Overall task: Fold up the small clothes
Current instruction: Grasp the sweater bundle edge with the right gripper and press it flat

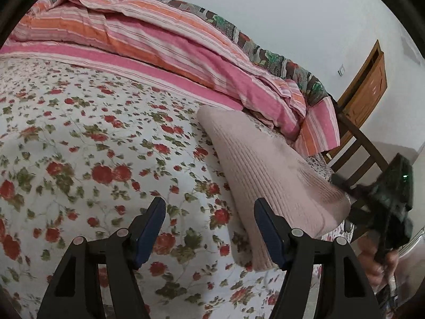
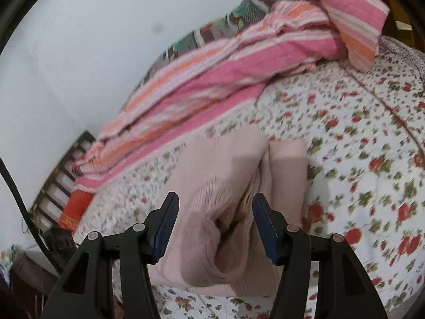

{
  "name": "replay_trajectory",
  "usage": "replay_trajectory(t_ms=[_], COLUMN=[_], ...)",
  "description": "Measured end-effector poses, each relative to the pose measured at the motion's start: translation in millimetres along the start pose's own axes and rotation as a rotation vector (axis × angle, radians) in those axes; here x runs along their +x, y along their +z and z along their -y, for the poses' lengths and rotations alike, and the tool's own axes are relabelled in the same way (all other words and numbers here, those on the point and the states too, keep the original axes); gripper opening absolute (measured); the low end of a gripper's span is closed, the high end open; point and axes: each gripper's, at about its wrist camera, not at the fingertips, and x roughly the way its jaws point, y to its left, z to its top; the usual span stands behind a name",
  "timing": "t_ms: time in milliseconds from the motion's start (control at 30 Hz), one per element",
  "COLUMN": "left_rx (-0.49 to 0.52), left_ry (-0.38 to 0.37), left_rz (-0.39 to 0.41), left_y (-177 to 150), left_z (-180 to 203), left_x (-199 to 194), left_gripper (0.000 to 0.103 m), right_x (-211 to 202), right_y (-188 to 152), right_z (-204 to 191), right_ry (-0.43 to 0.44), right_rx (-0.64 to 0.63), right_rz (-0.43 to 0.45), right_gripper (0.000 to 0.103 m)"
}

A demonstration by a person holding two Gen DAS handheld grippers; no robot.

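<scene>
A folded pale pink ribbed knit garment [image 1: 265, 164] lies on the floral bedsheet [image 1: 93, 146]. My left gripper [image 1: 209, 203] stands open over the bare sheet. Its right finger [image 1: 268, 228] is beside the garment's left edge, and nothing is between its pads. At the far right a hand [image 1: 377, 263] holds the blurred dark right gripper [image 1: 390, 194] past the garment's far end. In the right wrist view the garment [image 2: 225, 164] shows its layered folded end. My right gripper [image 2: 215, 198] hovers open astride that end, and its pads do not press the cloth.
A bunched pink and orange striped quilt [image 1: 159, 40] and a dark patterned blanket [image 1: 265, 53] lie along the wall side of the bed. A wooden slatted bed end [image 1: 358, 138] and a wooden door [image 1: 369, 85] stand beyond. A red cloth [image 2: 77, 207] lies near the slats [image 2: 61, 175].
</scene>
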Motion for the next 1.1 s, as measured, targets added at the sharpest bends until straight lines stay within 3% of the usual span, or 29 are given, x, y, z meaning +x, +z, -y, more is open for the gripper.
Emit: replay_trajectory(t_ms=[67,133,233,367,467,567,700,800,967,1000,1067,1100], left_rx=[0.014,0.020,0.014,0.015,0.035,0.054,0.080,0.095,0.115,0.118,0.119,0.118], left_ry=[0.006,0.006,0.005,-0.002,-0.011,-0.025,-0.034,-0.020,0.039,0.052,0.059,0.055], left_rz=[0.005,0.010,0.003,-0.018,-0.025,-0.026,-0.033,-0.030,-0.061,-0.067,-0.075,-0.078], left_y=[0,1,2,-3,-8,-7,-2,6,20,21,24,25], left_z=[2,3,3,7,15,24,41,50,70,72,76,76], left_x=[-1,-3,-2,5,9,14,23,30,55,58,63,64], left_gripper=[0.067,0.067,0.067,0.067,0.067,0.067,0.067,0.067,0.067,0.067,0.067,0.067], right_x=[17,29,29,-5,-28,-17,-8,-18,-17,-12,-3,1], right_y=[-7,-13,-15,-11,-21,-36,-45,-33,-7,-4,-3,-5], right_z=[-4,-4,-7,-14,2,28,53,46,42,43,48,53], right_ry=[-0.045,-0.093,-0.090,0.010,0.037,-0.060,-0.024,-0.061,-0.067,-0.083,-0.110,-0.104], right_rx=[-0.026,-0.039,-0.068,-0.104,-0.054,-0.018,0.069,0.010,-0.032,-0.038,-0.047,-0.044], right_rz=[-0.033,-0.047,-0.022,0.084,0.164,0.113,0.040,0.078,0.129,0.128,0.105,0.087], right_gripper=[0.055,0.023,0.019,0.017,0.017,0.017,0.026,0.041,0.041,0.037,0.018,0.014])
